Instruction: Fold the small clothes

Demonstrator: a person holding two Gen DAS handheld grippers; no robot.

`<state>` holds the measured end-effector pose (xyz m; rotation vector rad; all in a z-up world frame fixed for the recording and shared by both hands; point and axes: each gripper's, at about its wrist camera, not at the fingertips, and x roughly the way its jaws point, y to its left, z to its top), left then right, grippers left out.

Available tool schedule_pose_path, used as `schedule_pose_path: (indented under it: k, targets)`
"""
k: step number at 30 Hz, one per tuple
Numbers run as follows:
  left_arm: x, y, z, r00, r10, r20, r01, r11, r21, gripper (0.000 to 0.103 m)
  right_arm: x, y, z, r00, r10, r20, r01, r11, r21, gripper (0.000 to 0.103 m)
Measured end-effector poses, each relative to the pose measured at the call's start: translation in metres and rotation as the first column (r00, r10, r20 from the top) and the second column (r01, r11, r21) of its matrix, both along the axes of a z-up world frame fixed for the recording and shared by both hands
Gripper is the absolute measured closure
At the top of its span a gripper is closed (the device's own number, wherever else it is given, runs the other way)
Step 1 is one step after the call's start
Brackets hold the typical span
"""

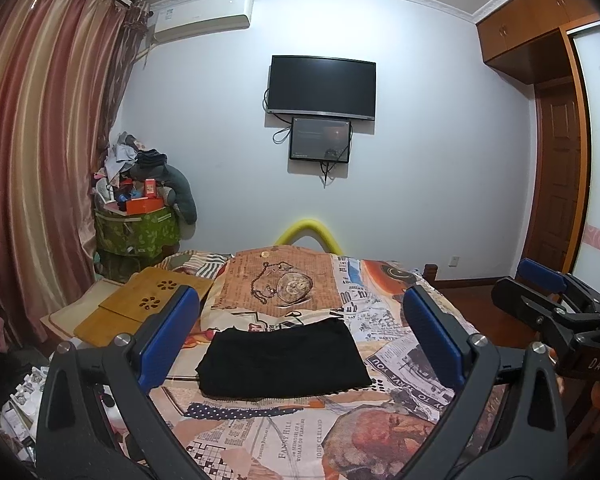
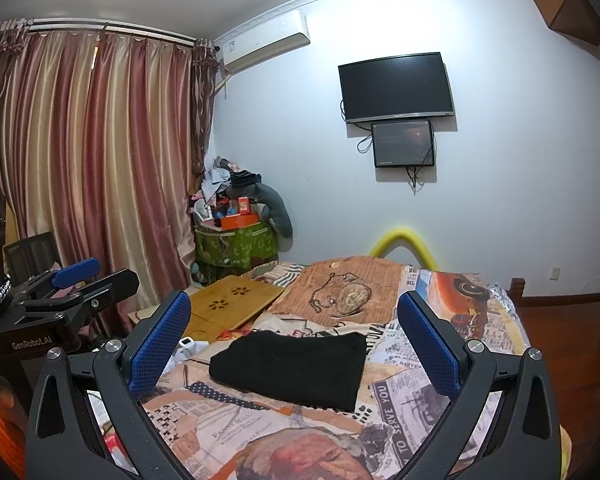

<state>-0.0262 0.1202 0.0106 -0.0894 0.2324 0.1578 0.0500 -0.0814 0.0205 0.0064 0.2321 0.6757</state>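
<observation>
Left wrist view: my left gripper (image 1: 300, 336) and right gripper (image 2: 294, 340) gape empty above soft, light black cloth (image 1: 282, 360); I'd pinch its edge.

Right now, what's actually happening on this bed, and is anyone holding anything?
A person holds two handheld grippers above a bed with a newspaper-print cover. A black garment lies flat on it, already folded into a compact rectangle. The left gripper and the right gripper are both open and empty, hovering on the near side of the garment without touching it. A bamboo lap tray sits at the bed's left edge.
</observation>
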Motion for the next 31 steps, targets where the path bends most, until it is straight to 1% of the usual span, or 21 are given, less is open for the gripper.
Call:
schedule_pose_path:
  k: [3,23,31]
  targets:
    - [-0.0010,0.0003,-0.0008,1.000,-0.015,-0.001,0.015,1.000,-0.010,0.000,0.0002,0.0007,0.0001,1.000,-0.001,0.003,0.001,1.000,-0.001,0.000]
    - [-0.0034,-0.0034,-0.0006,0.999,-0.032,0.000,0.032,0.999,0.018,0.000,0.0009,-0.0010,0.0014,1.000,-0.001,-0.002,0.001,1.000,-0.003,0.000]
    - [-0.0026,-0.0002,-0.0013,0.999,-0.050,-0.008,0.050,0.999,0.002,0.000,0.0035,0.0004,0.0018,1.000,0.000,-0.010,0.000,1.000,-0.012,0.000]
